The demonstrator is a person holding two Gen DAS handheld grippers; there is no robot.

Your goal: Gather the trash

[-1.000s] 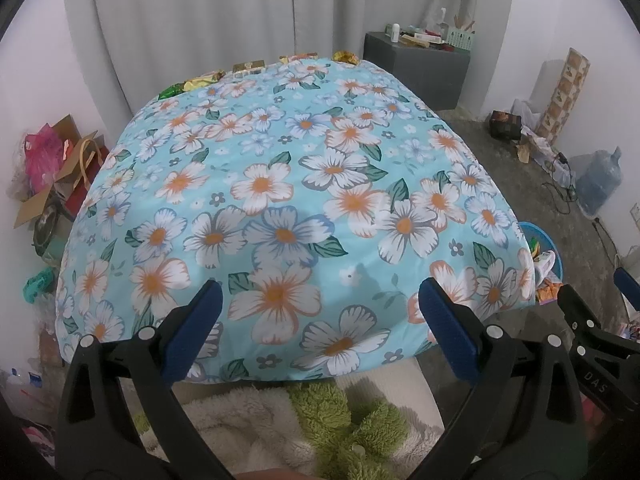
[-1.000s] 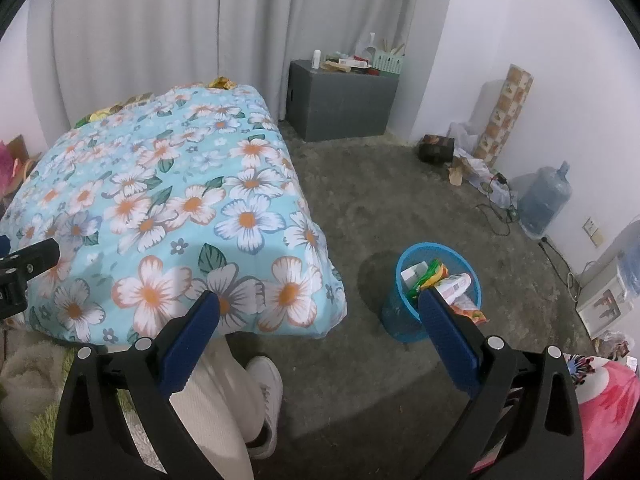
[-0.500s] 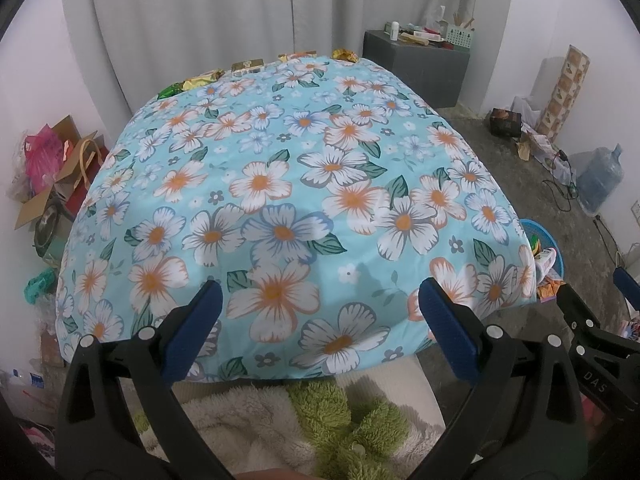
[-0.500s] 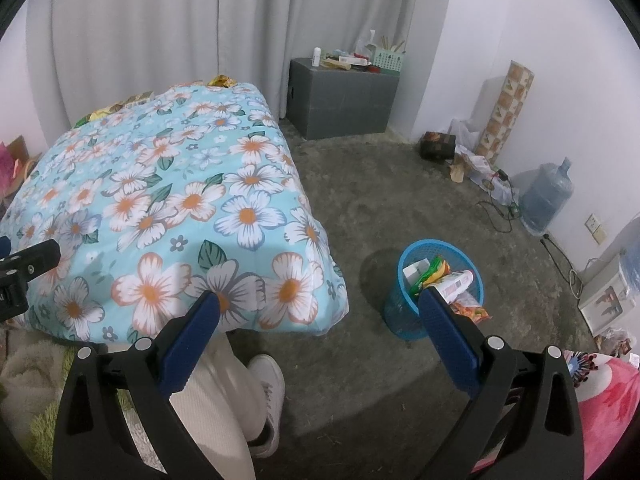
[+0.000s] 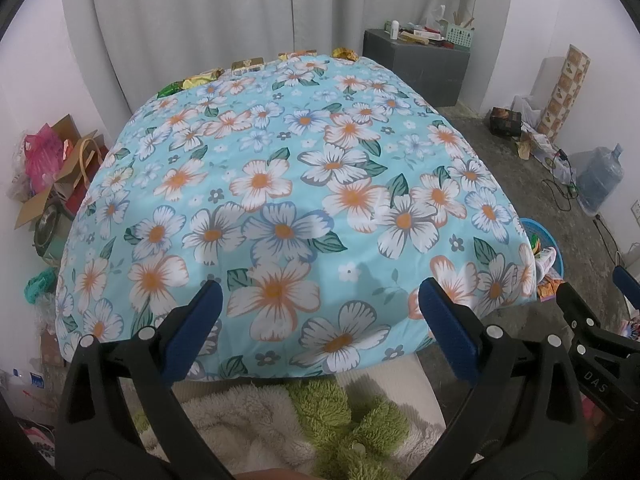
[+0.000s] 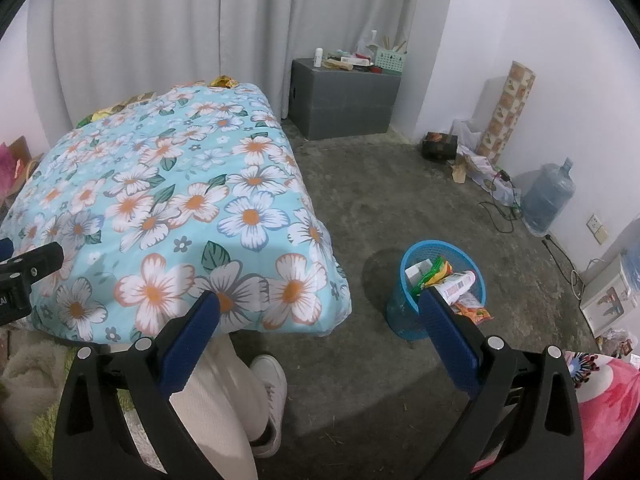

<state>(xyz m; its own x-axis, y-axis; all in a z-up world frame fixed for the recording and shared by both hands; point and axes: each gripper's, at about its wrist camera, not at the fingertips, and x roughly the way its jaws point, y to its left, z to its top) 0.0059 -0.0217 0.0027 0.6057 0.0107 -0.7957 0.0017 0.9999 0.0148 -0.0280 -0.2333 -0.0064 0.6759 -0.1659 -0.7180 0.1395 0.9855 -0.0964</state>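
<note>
Blue mesh bin (image 6: 412, 312) crammed with colourful wrappers (image 6: 438, 272), left gripper (image 5: 318, 308) and right gripper (image 6: 320, 320) both spread, empty.

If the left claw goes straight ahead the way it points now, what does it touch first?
Most likely the flowered bedcover: the open left claw aims at its near top surface with nothing between, though depth is hard to judge.

From the near end, the left wrist view faces far along the floral bed (image 5: 304, 184). The right wrist view angles rightward, catching floor and blue basket (image 6: 404, 316); both share bed and basket.
</note>
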